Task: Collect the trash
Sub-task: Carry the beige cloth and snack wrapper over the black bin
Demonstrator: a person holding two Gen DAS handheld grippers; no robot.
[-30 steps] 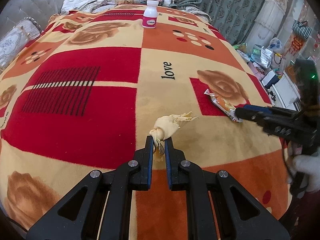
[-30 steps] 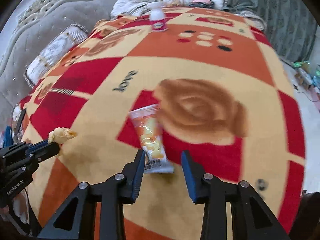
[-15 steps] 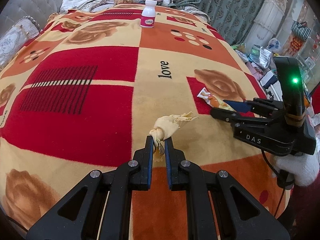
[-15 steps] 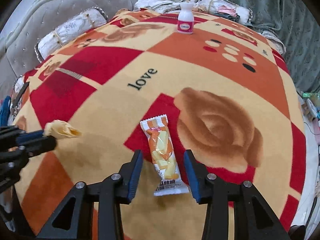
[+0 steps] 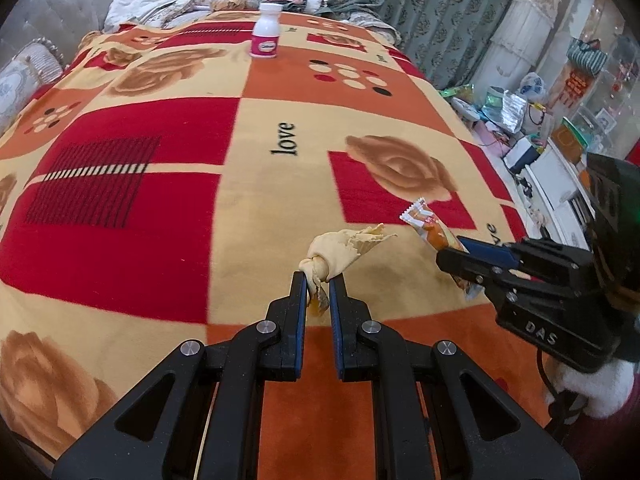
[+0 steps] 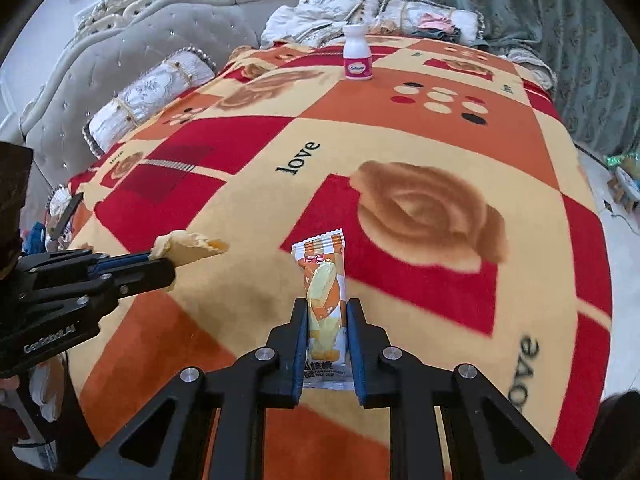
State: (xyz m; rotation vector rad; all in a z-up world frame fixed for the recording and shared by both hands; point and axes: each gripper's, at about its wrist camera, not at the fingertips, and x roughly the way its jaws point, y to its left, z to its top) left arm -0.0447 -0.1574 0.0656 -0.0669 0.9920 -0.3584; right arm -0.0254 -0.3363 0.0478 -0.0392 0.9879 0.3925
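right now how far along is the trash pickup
Midway. No bin is in view, so nothing looks binned yet. In hand: the left claw is shut on the crumpled tissue, and the right claw is shut on the snack wrapper. Left: drop both off. The bottle stands alone on the blanket, perhaps next.

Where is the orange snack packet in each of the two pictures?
Left wrist view: the orange snack packet is at the right, sticking up and left out of the right gripper, which is shut on it.
Right wrist view: the packet is low in the middle, standing between the gripper's fingers.
Shared landmark: the white bottle with the pink label stands at the far end of the blanket in both.
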